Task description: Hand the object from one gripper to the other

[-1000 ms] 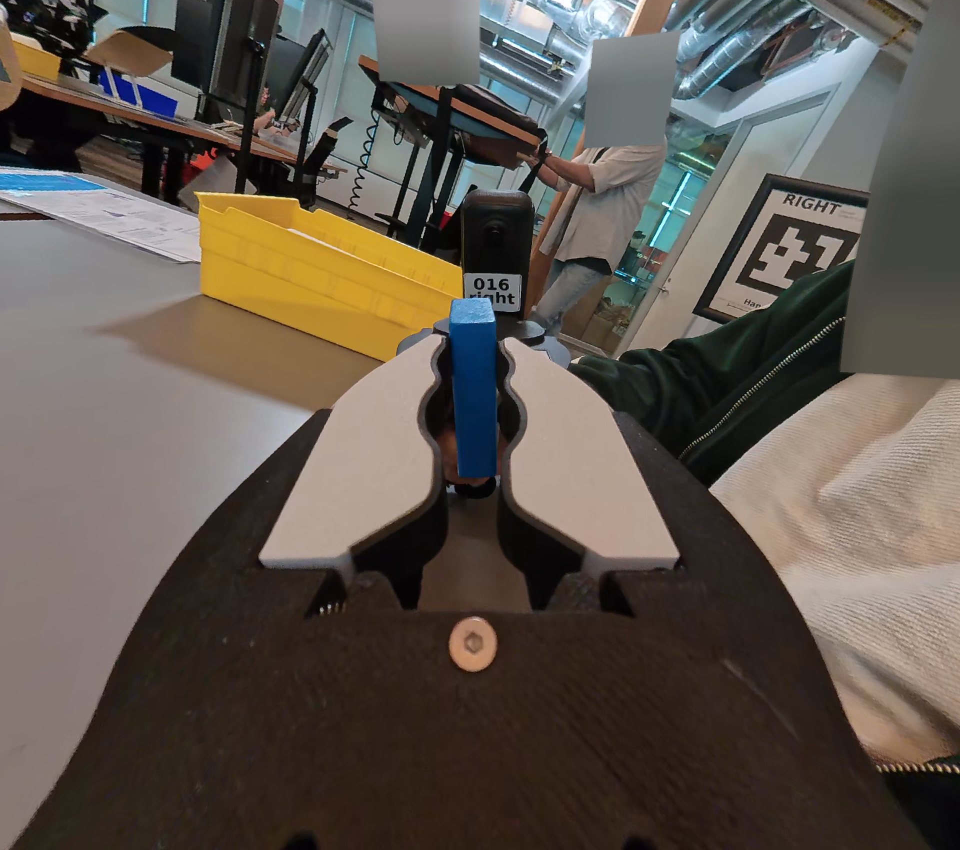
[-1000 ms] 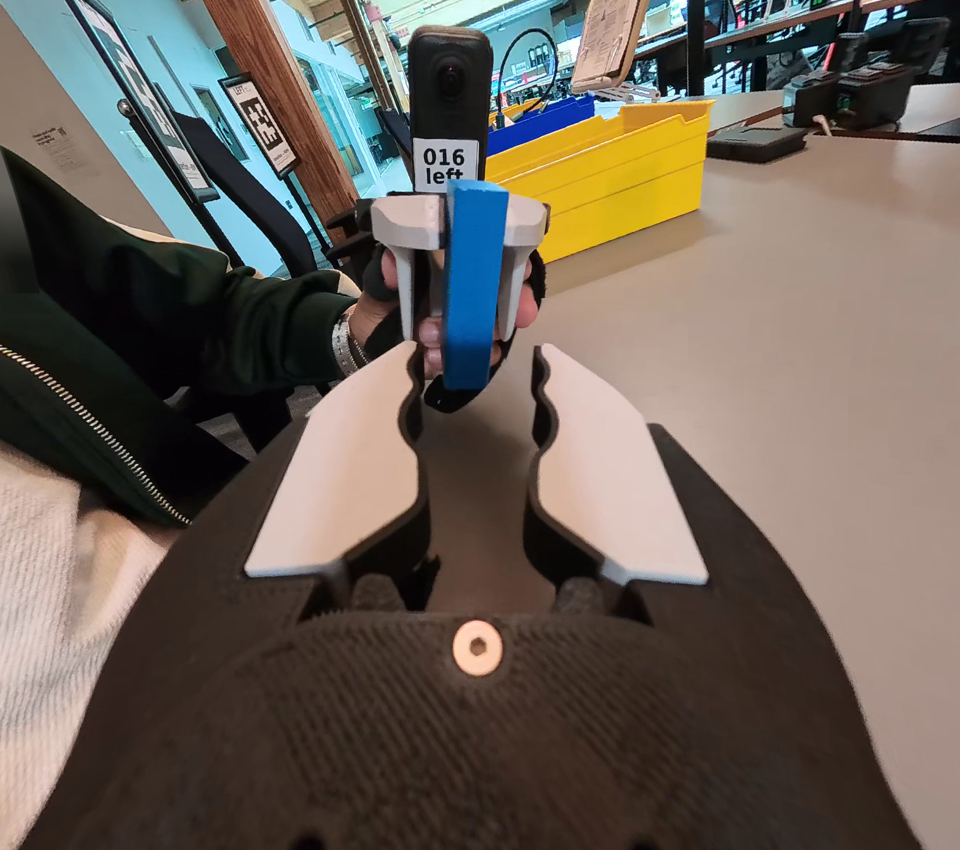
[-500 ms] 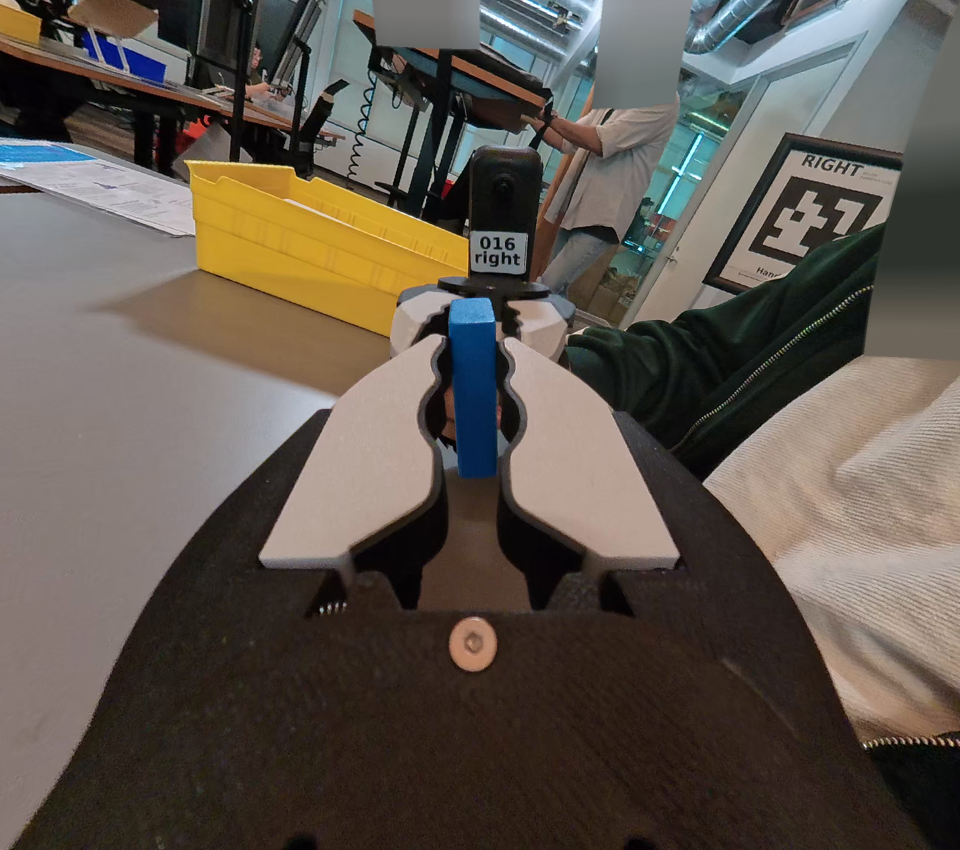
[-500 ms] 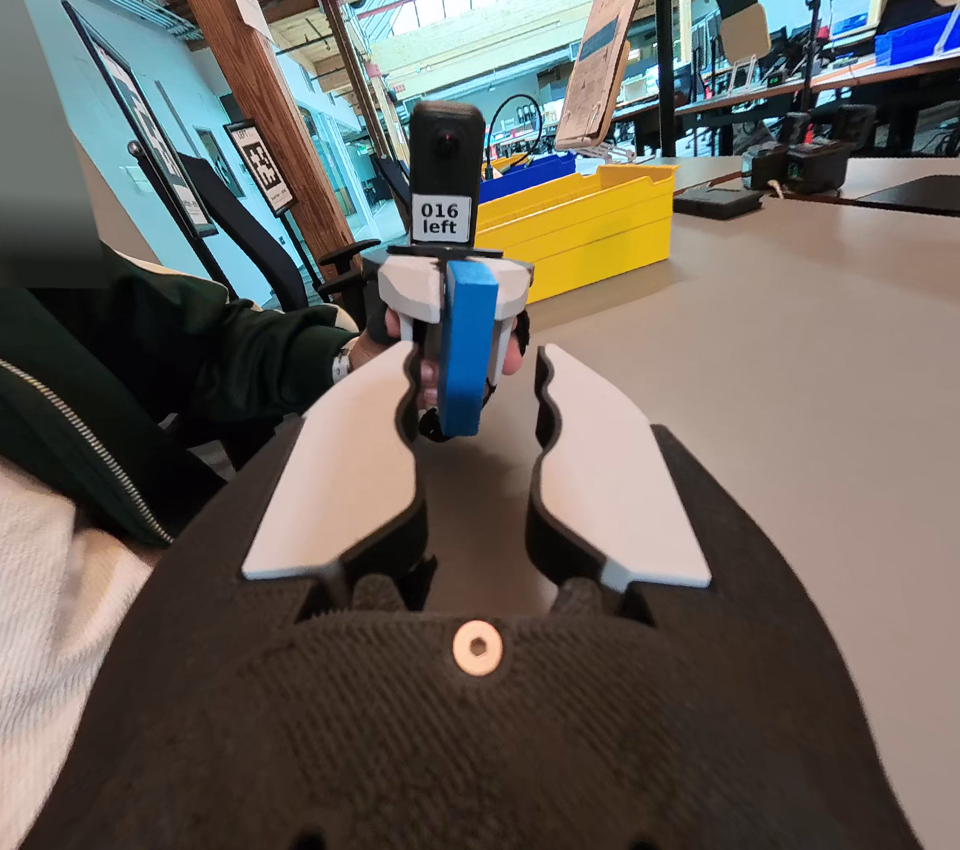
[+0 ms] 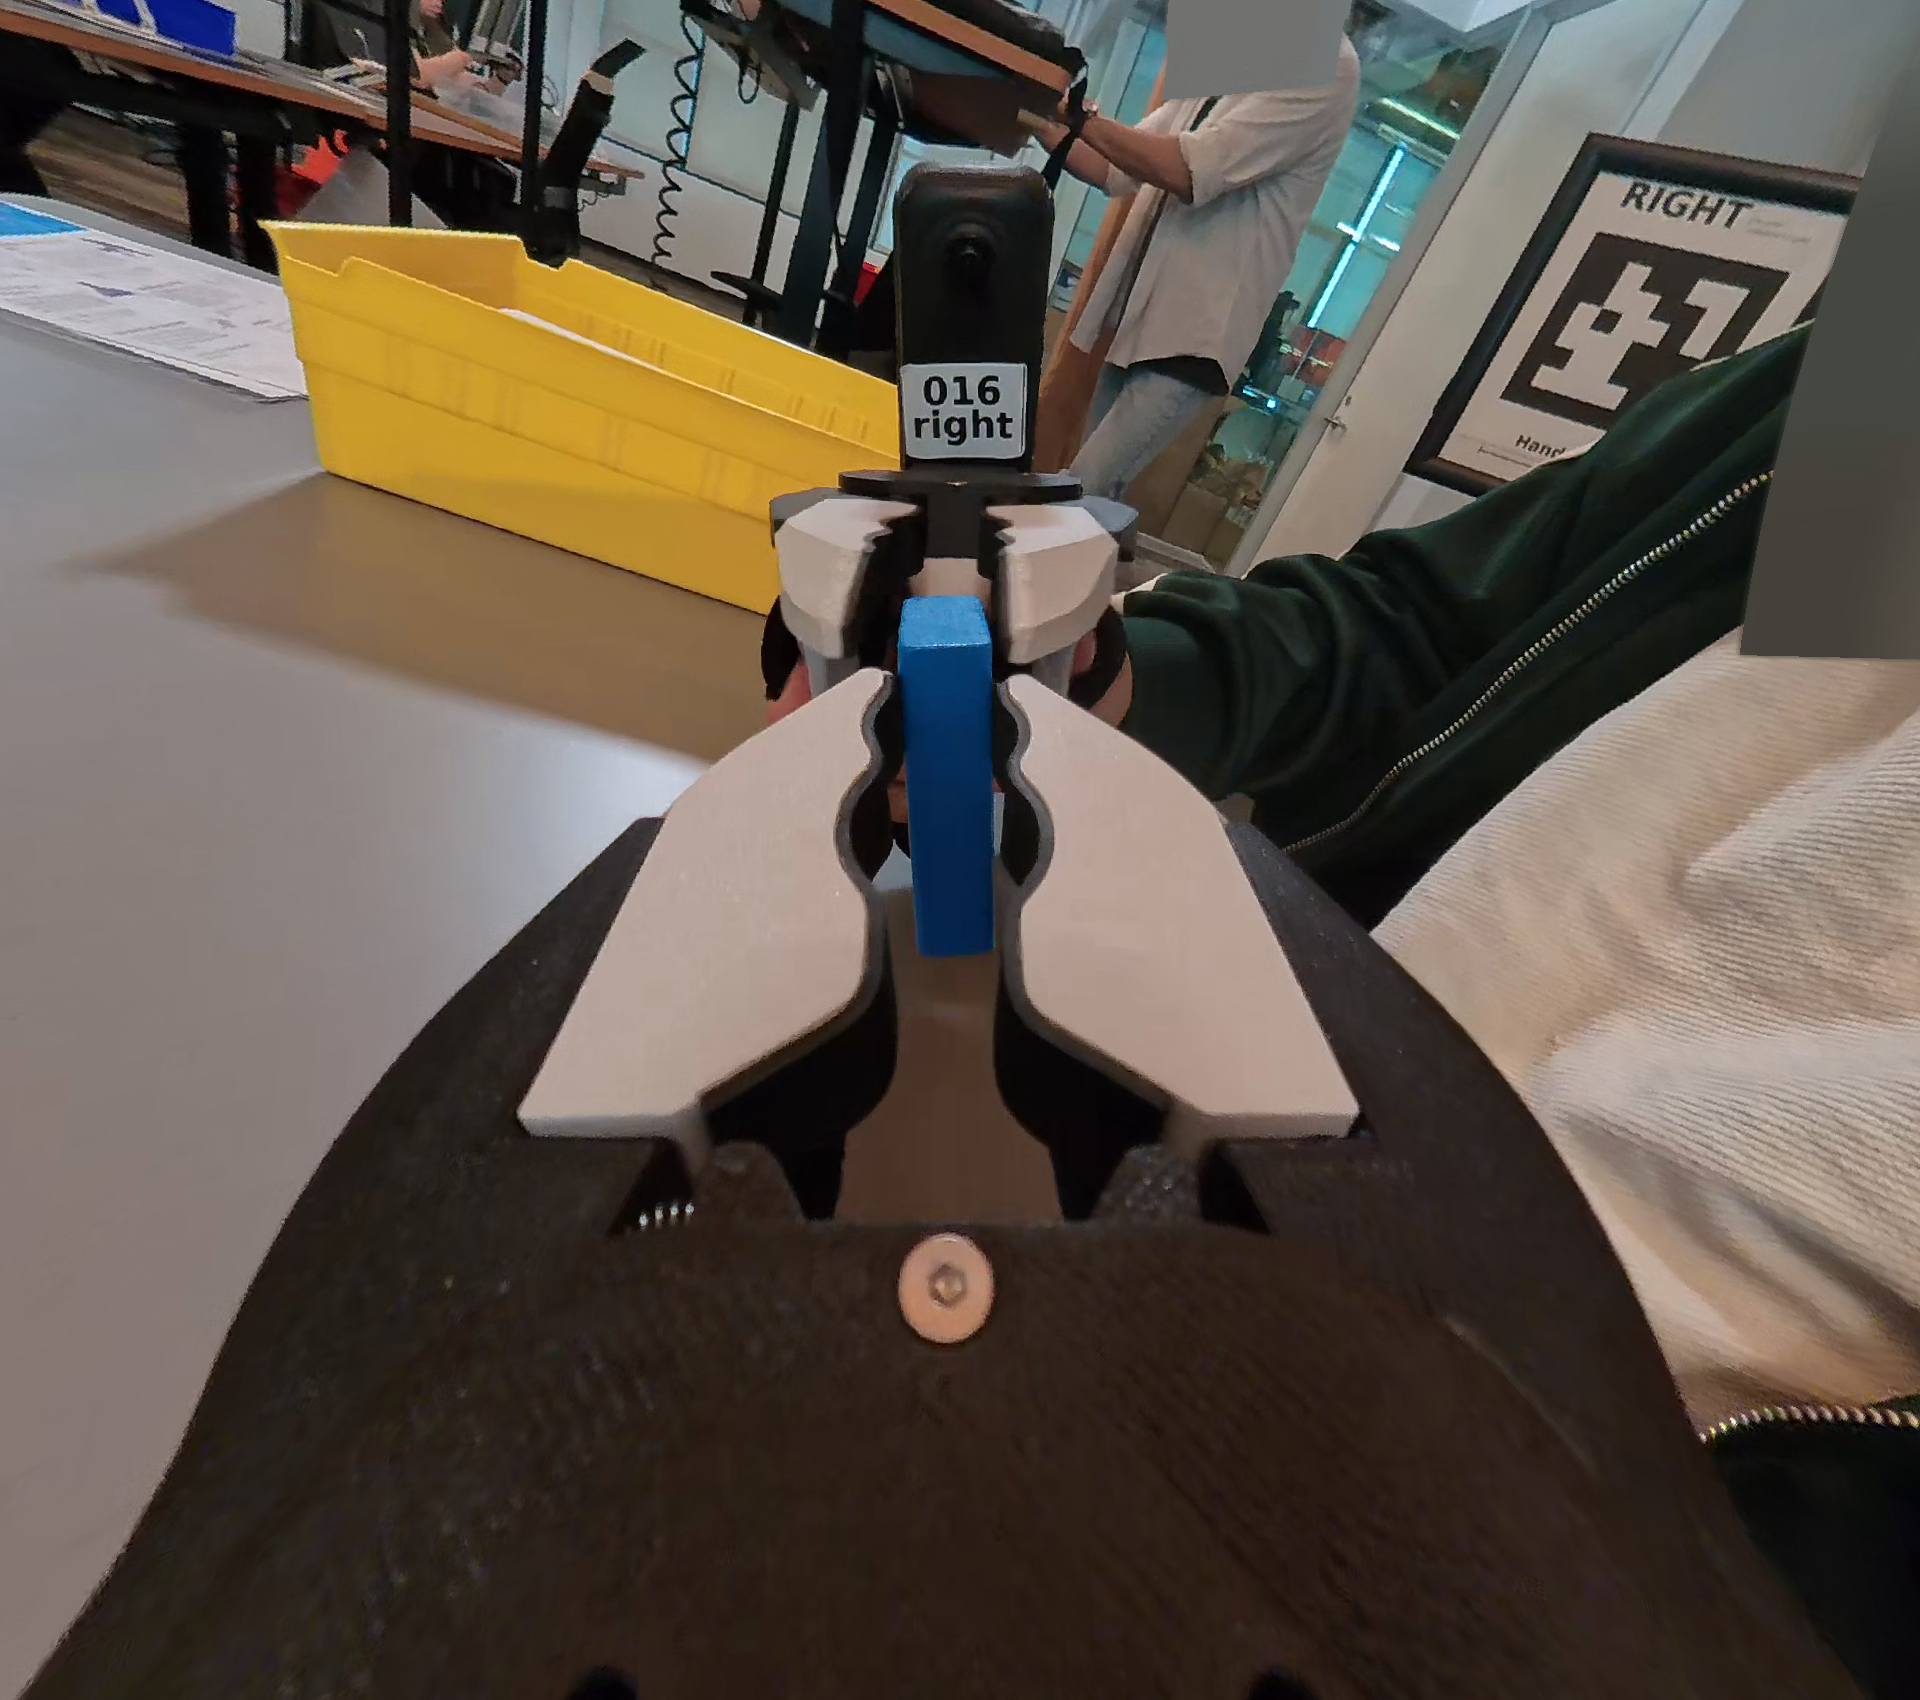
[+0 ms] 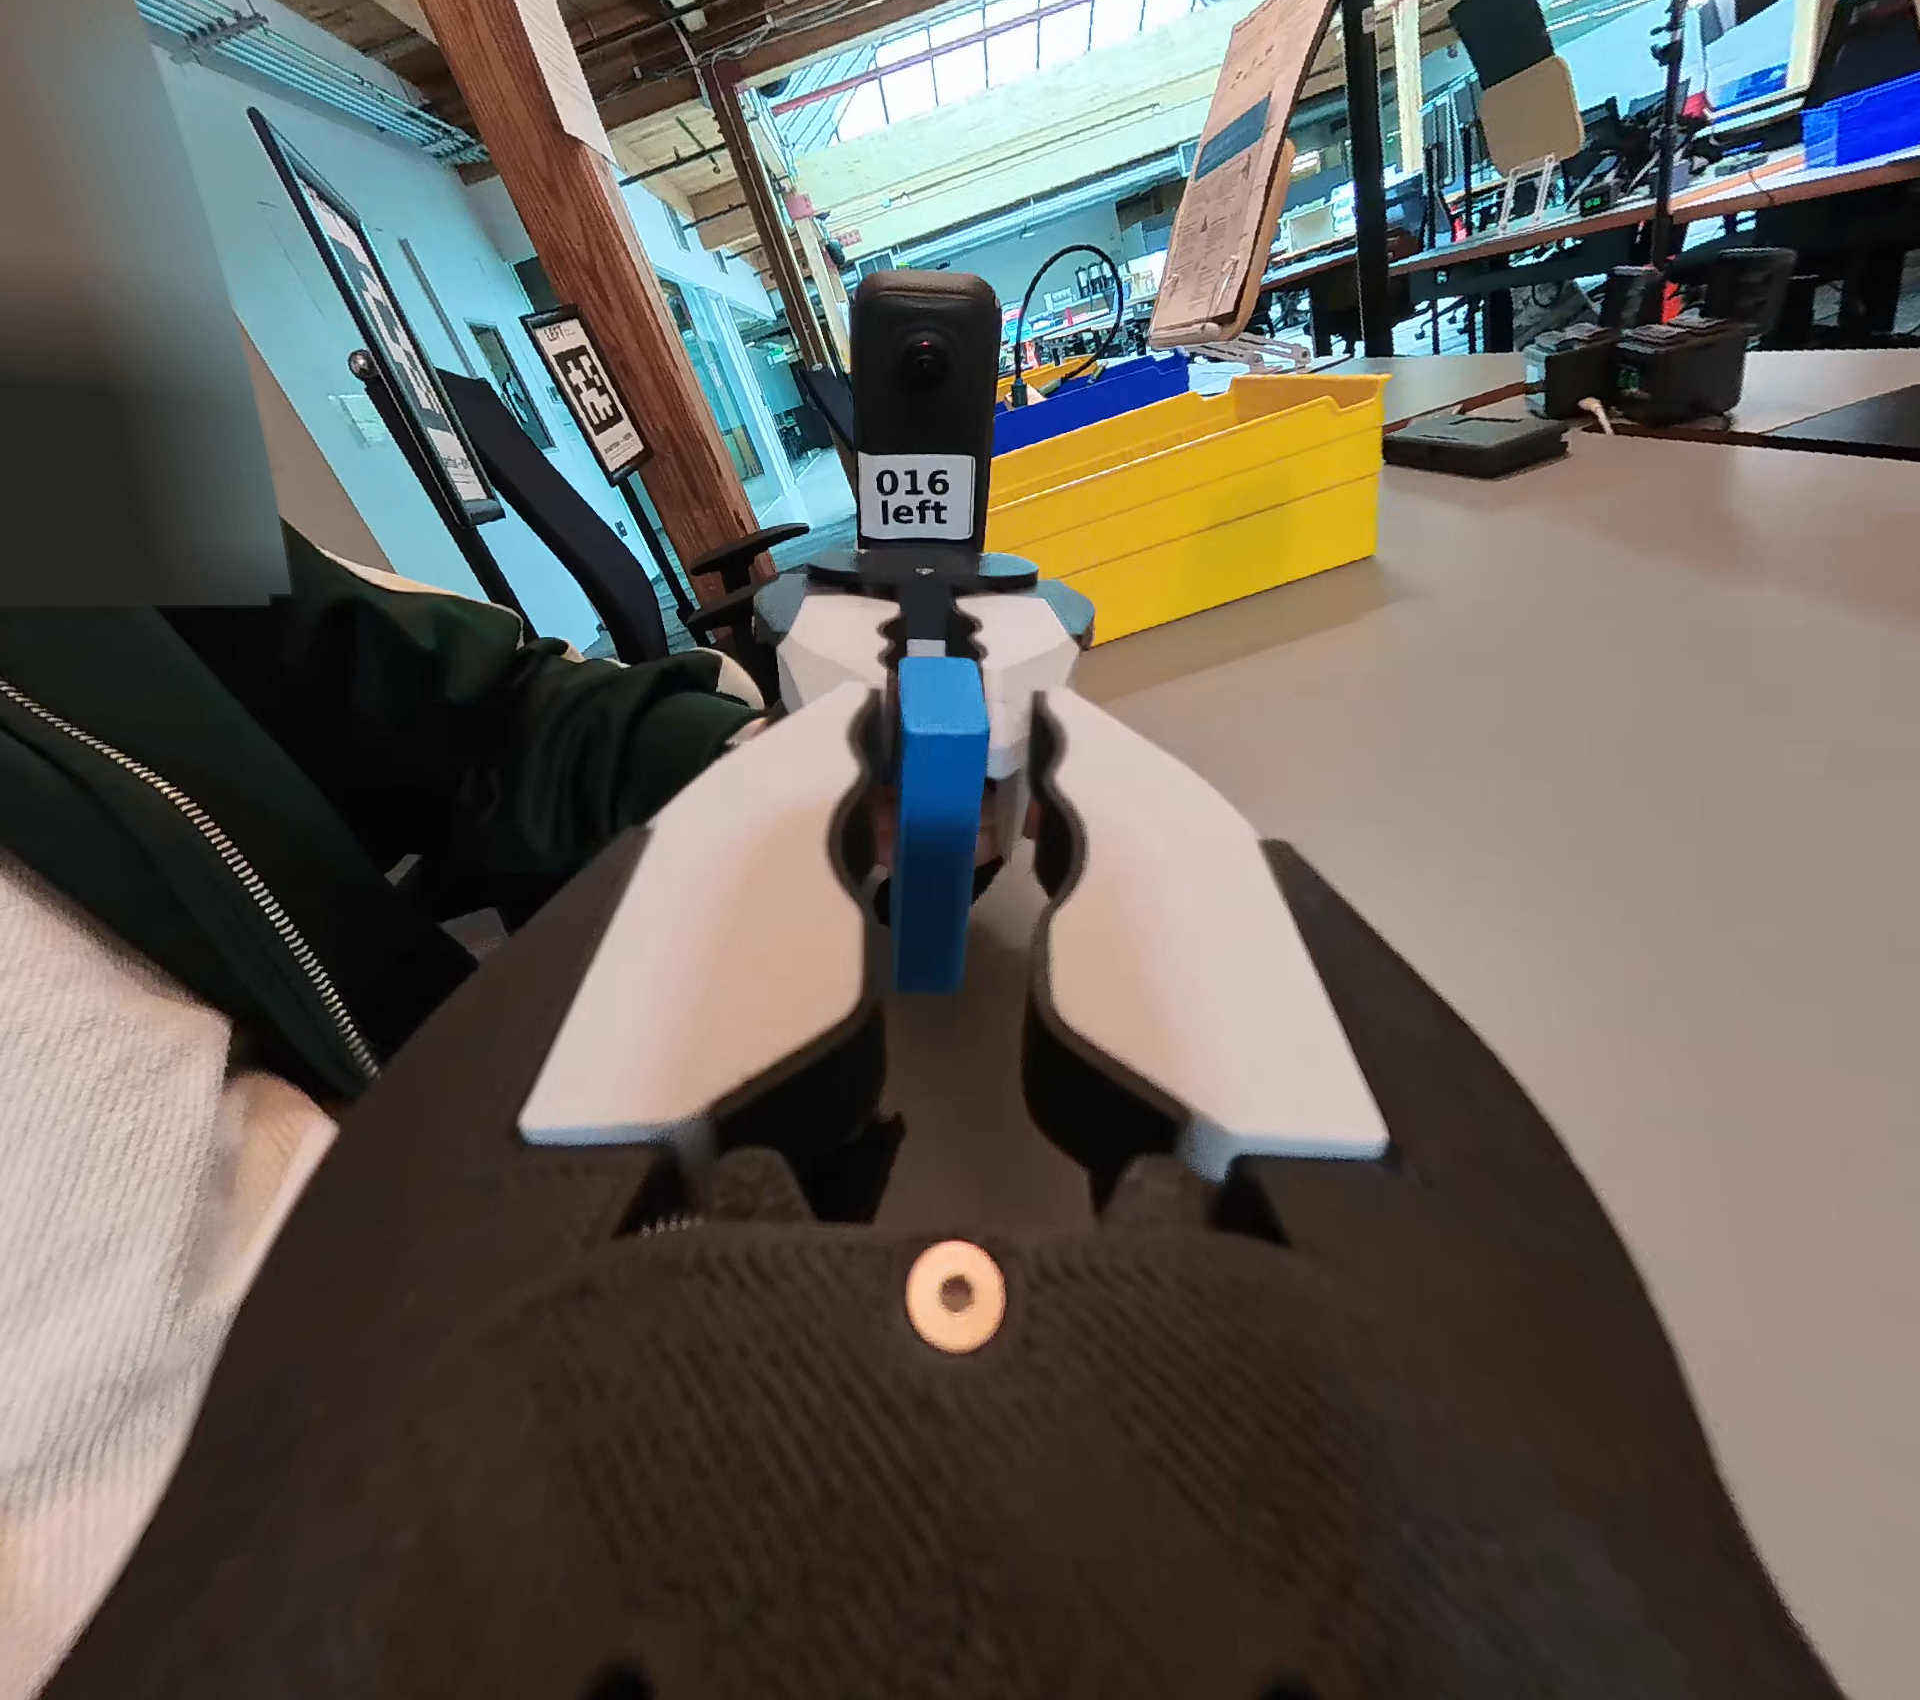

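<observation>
Now your left gripper (image 5: pixel 943 803) clamps the blue block (image 5: pixel 943 777) upright above the bench (image 5: pixel 260 767). Your right gripper (image 6: pixel 948 803) brackets it with jaws narrowly apart, so closing and releasing remain.

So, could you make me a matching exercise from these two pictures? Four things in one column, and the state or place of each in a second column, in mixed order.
Column one:
1. left tongs
2. right tongs
3. blue block
4. yellow bin

Column two:
a. stands on the table
b. open, one finger on each side of the blue block
c. shut on the blue block
d. gripped, off the table

Pairs: 1-c, 2-b, 3-d, 4-a.
</observation>
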Available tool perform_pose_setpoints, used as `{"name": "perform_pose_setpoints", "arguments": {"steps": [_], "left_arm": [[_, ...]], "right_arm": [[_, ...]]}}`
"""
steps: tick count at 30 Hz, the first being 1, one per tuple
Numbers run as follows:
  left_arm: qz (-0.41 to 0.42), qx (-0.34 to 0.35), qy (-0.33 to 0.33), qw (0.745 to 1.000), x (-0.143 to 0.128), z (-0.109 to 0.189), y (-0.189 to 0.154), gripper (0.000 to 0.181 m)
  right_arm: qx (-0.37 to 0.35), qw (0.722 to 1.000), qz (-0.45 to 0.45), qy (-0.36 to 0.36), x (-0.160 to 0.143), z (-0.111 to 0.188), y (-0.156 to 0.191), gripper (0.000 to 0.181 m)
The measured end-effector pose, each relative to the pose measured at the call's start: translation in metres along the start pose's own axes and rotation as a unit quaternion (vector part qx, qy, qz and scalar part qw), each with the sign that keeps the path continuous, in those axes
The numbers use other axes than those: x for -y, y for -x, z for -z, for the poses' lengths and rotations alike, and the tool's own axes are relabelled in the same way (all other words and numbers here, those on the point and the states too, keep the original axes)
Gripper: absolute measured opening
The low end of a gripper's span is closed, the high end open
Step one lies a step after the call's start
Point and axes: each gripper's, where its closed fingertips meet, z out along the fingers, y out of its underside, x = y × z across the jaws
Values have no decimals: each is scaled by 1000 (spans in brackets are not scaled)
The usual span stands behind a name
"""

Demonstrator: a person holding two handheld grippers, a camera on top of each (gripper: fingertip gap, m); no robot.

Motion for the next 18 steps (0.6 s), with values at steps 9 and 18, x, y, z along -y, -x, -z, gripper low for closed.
{"name": "perform_pose_setpoints", "arguments": {"steps": [9,18], "left_arm": [[-9,-7,-5,1000,-2,-2,-2,16],[-7,-2,13,1000,-11,-8,1,37]], "right_arm": [[13,1000,-2,18,-2,0,4,16],[11,1000,-15,-10,9,6,1,15]]}}
